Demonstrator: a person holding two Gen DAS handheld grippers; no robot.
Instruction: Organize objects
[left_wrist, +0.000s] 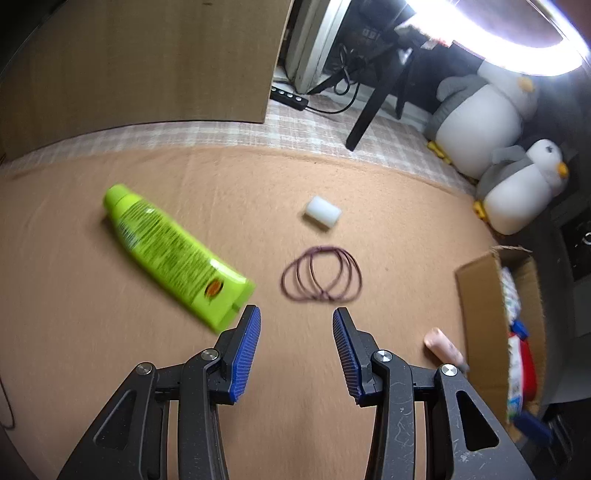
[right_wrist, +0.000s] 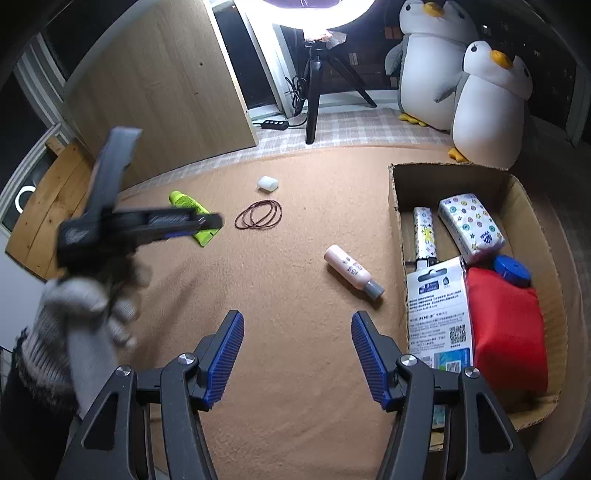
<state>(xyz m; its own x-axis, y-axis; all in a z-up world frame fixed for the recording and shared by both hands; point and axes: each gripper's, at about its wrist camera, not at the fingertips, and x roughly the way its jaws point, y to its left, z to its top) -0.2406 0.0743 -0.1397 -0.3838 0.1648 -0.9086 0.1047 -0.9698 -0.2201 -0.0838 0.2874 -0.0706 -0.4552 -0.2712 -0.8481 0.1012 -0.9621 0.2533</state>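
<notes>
On the tan blanket (right_wrist: 280, 332), a green tube (left_wrist: 173, 254), hair bands (left_wrist: 321, 275) and pink bottle (right_wrist: 352, 271) are laid; both the left gripper (left_wrist: 296, 317) and right gripper (right_wrist: 297, 319) are held apart, empty; a glove, apparently, is worn on the blurred left hand (right_wrist: 85, 306).

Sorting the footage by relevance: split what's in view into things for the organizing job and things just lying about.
Job: green tube, white block, hair ties, pink bottle, cardboard box.
Lying about: plush penguins, tripod, power strip.

Tube (right_wrist: 192, 212) far left on blanket (right_wrist: 295, 350), bands (right_wrist: 258, 215) right of it, block (right_wrist: 267, 183) behind; bottle (right_wrist: 352, 271) nr box (right_wrist: 399, 206), pouch (right_wrist: 506, 332) inside.
</notes>
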